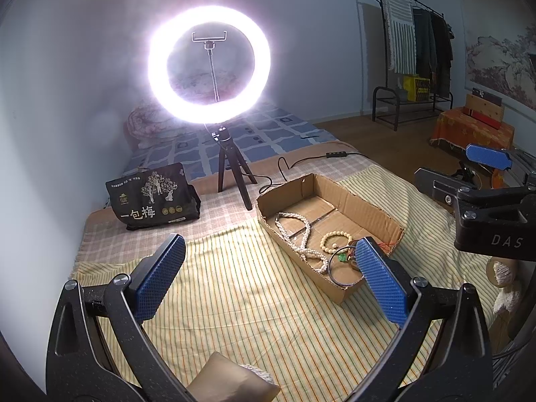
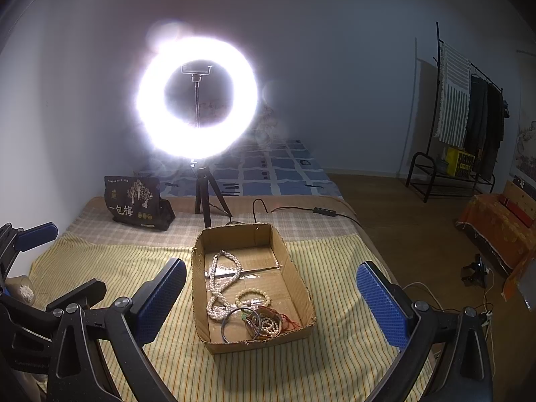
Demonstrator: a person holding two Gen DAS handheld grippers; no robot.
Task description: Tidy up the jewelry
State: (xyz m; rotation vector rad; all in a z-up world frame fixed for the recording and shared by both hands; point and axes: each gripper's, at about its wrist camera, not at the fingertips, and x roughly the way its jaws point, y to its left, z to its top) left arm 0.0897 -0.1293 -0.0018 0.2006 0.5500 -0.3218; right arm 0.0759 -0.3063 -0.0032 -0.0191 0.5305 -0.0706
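Observation:
An open cardboard box [image 2: 298,281] sits on the striped bedspread; it also shows in the left wrist view [image 1: 365,201]. Inside lie a white pearl necklace [image 2: 222,284], a cream bead bracelet [image 2: 253,296], a metal bangle [image 2: 231,326] and a tangle of beads and red cord [image 2: 271,323]. The pearl necklace [image 1: 301,238] and bead bracelet [image 1: 335,239] also show in the left wrist view. My left gripper [image 1: 268,281] is open and empty, to the left of the box. My right gripper [image 2: 271,301] is open and empty, held above the box's near end.
A lit ring light [image 2: 197,97] on a tripod [image 2: 204,197] stands behind the box, its cable [image 2: 301,209] trailing right. A black printed bag [image 2: 135,202] lies at the back left. The bed's right edge drops to the wooden floor [image 2: 402,227].

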